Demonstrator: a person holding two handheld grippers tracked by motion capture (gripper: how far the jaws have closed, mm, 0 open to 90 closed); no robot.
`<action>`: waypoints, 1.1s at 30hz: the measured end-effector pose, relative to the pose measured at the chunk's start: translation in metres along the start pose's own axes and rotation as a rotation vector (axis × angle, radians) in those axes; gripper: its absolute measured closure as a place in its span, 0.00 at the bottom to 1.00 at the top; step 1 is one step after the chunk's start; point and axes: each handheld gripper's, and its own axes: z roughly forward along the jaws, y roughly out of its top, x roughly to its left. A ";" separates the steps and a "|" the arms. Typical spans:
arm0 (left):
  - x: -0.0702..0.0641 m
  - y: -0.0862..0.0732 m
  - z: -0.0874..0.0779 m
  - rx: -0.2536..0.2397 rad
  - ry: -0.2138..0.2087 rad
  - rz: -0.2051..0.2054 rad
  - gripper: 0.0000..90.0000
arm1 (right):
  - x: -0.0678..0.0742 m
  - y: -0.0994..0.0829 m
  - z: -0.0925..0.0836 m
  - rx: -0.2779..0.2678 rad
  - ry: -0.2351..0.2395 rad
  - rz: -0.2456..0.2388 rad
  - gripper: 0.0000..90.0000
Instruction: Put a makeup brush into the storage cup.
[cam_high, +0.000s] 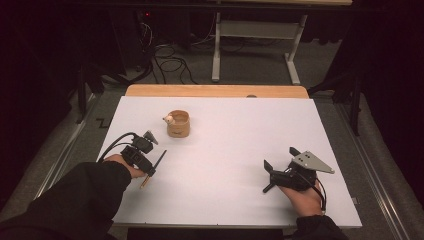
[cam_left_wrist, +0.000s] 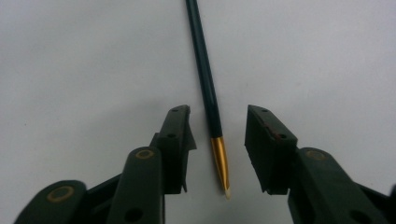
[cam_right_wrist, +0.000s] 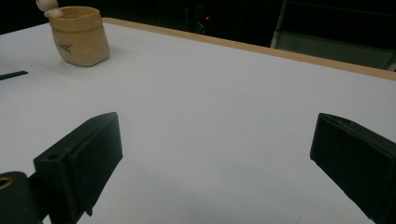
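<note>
Glossy dark brush handle (cam_left_wrist: 205, 79) with shiny gold metal ferrule (cam_left_wrist: 220, 156); matt white tabletop (cam_high: 235, 140); smooth tan wooden-looking cup (cam_high: 178, 125).

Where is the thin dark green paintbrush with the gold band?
The thin dark green paintbrush with the gold band lies flat on the white table at its left side, between the open jaws of the left gripper, nearer the person than the tan wooden cup.

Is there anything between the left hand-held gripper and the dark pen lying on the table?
Nothing visible. The pen already lies between the open jaws of the left hand-held gripper, with bare table on both sides and the pads not touching it.
</note>
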 end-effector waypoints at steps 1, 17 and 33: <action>0.000 0.000 0.001 -0.001 -0.003 0.001 0.68 | 0.000 0.000 0.000 0.001 0.000 -0.002 0.03; -0.009 0.003 0.018 0.056 0.054 0.000 0.76 | 0.002 0.000 0.000 0.000 0.005 -0.016 0.04; -0.013 0.004 0.019 0.060 0.063 0.036 0.83 | 0.002 0.000 0.000 0.005 0.003 -0.010 0.05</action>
